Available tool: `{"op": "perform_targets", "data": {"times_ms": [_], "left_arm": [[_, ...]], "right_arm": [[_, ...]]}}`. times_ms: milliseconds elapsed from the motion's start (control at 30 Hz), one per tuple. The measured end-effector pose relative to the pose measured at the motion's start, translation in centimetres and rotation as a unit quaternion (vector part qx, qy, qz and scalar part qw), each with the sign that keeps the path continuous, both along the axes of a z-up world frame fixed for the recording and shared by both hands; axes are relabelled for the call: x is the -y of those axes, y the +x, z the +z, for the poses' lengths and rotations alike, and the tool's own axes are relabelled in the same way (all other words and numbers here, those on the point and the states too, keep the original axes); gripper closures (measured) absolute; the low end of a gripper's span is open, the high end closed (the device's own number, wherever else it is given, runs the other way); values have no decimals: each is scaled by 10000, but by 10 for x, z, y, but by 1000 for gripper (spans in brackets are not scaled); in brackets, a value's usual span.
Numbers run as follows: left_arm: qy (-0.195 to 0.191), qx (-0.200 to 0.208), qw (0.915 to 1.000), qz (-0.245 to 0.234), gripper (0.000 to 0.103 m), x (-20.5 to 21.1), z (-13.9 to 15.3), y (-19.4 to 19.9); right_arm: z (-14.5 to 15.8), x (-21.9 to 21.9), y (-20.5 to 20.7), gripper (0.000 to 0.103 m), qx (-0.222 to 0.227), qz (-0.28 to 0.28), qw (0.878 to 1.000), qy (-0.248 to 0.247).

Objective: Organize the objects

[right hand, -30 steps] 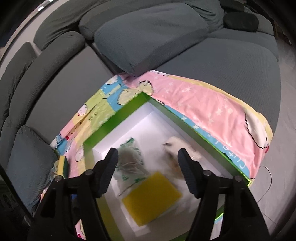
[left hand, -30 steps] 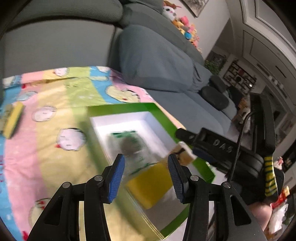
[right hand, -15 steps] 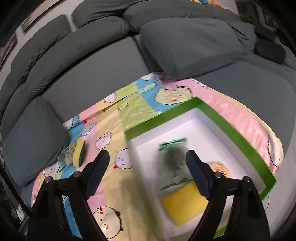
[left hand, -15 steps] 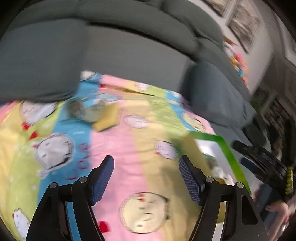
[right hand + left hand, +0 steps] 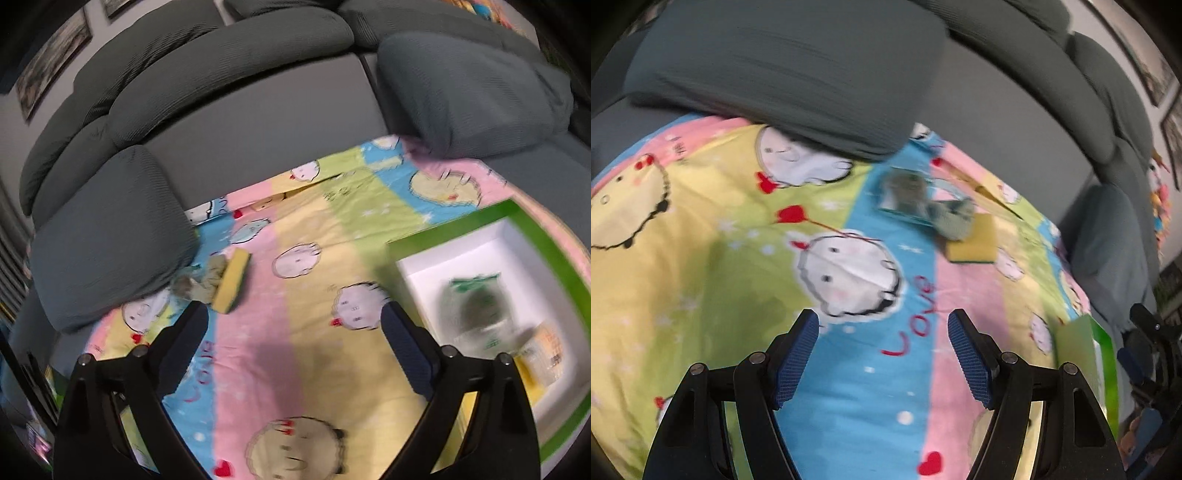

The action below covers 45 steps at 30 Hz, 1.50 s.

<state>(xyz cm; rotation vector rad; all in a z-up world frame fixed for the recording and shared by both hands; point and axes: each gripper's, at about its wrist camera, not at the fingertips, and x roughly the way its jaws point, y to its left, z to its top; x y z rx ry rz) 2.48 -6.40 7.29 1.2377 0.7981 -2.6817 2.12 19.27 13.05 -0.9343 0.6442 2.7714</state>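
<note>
You are looking at a dark grey sofa (image 5: 266, 122) whose rounded back cushions (image 5: 207, 70) are curving around the seat. A loose grey pillow (image 5: 783, 70) is lying on the top edge of a striped cartoon-print blanket (image 5: 713, 236) that is covering the seat; another pillow (image 5: 469, 92) is sitting at the blanket's far right corner. Framed pictures (image 5: 51, 62) are hanging on the pale wall behind the backrest, and colourful plush toys (image 5: 1161, 206) are resting on the sofa's far end.

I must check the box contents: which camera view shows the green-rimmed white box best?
The right wrist view: the green-rimmed white box shows its open inside, with blurred packets. The left wrist view shows only a green corner at the right edge.
</note>
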Motion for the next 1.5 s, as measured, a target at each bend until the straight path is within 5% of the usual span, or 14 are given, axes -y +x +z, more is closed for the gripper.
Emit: {"op": "perform_targets", "data": {"times_ms": [133, 233, 500, 633, 1000, 1067, 1133, 1367, 1500], "left_arm": [[145, 53, 9999, 57, 30, 12, -3, 4], [104, 56, 9999, 59, 30, 15, -4, 6], [128, 88, 9999, 8, 30, 18, -1, 7], [246, 49, 9997, -6, 30, 19, 0, 5], [325, 97, 9994, -96, 30, 20, -2, -5], [325, 118, 9993, -103, 30, 22, -3, -7], [332, 159, 9993, -101, 30, 24, -4, -9], [443, 139, 9989, -90, 30, 27, -5, -8], [491, 160, 9986, -140, 30, 24, -5, -7]], "right_arm": [[-21, 5, -18, 9, 71, 148, 9967, -800], [-35, 13, -32, 10, 295, 168, 9948, -965], [-42, 33, -62, 54, 329, 377, 9914, -1208], [-41, 41, -89, 53, 361, 404, 9937, -981], [-98, 45, -165, 48, 867, 346, 9840, -1520], [-104, 47, -169, 57, 936, 323, 9849, -1418], [-105, 47, -171, 73, 913, 273, 9874, -1262], [-83, 42, -144, 74, 728, 63, 9910, -1126], [-69, 41, -116, 74, 933, 415, 9845, -1424]]}}
